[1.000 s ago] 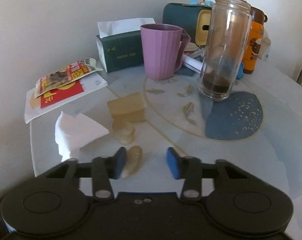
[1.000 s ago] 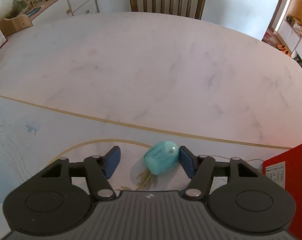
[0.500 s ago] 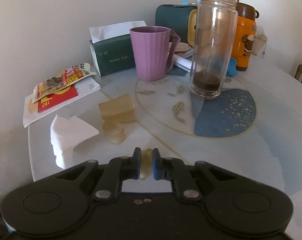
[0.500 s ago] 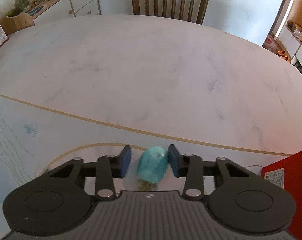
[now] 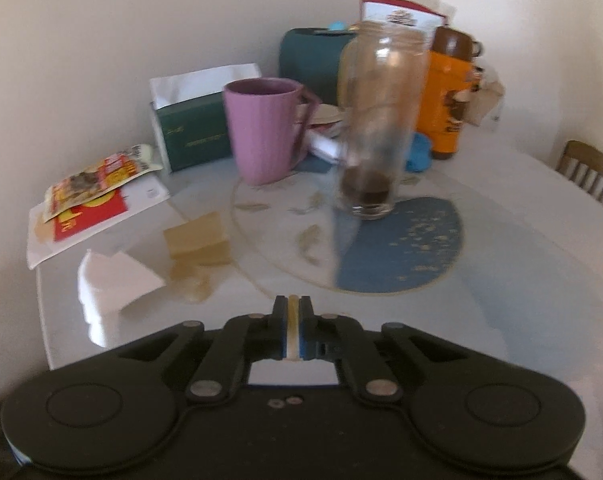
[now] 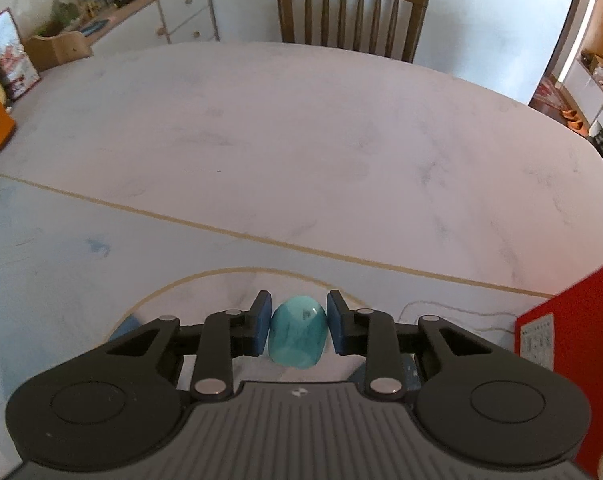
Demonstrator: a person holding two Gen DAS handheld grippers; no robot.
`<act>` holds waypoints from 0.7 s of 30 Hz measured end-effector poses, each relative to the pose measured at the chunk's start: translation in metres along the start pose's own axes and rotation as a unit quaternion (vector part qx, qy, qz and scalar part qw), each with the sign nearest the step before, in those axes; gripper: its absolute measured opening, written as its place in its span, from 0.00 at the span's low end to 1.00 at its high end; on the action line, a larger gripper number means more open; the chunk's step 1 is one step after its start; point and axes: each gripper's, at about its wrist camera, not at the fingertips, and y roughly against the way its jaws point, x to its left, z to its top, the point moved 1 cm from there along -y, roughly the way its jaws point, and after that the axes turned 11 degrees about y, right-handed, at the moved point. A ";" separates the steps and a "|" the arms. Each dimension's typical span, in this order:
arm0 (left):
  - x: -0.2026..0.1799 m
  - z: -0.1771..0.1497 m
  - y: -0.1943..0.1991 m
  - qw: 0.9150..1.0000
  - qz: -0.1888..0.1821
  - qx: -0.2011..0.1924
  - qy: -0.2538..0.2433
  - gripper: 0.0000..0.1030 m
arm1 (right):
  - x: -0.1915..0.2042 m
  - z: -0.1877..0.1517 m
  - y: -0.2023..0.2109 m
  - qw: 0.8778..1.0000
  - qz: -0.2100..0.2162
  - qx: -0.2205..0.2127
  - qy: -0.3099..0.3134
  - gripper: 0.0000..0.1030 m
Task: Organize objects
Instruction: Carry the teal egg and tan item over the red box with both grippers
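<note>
Teal stone (image 6: 297,336) sits clamped in the right gripper (image 6: 297,326), low centre of frame, bare surface (image 6: 321,152) ahead. Low centre in the other view, left gripper (image 5: 293,330) pinches a thin pale piece (image 5: 293,328) edge-on, long axis pointing forward toward the clutter.

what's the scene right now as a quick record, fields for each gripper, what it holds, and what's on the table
left gripper: shut on a thin pale yellow piece
right gripper: shut on a turquoise rounded object
table: pale marble-look top with a gold line
centre items: purple mug, tall glass jar with dark residue at its bottom
back items: green tissue box, orange flask
left-side items: snack packet, white tissue, tan block
near right gripper: red box
beyond table: wooden chair
</note>
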 end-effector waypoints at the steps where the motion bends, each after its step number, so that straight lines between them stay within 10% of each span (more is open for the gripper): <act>1: -0.005 -0.001 0.003 1.000 -0.007 0.002 -0.003 0.03 | 0.001 -0.002 0.006 1.000 0.006 -0.003 0.000 0.28; 11: -0.075 -0.017 0.056 0.990 -0.126 0.024 -0.053 0.03 | 0.007 -0.029 0.072 0.999 0.043 -0.032 -0.003 0.28; 21: -0.157 -0.052 0.110 0.962 -0.245 0.062 -0.104 0.03 | -0.021 -0.055 0.136 0.996 0.052 -0.070 -0.019 0.28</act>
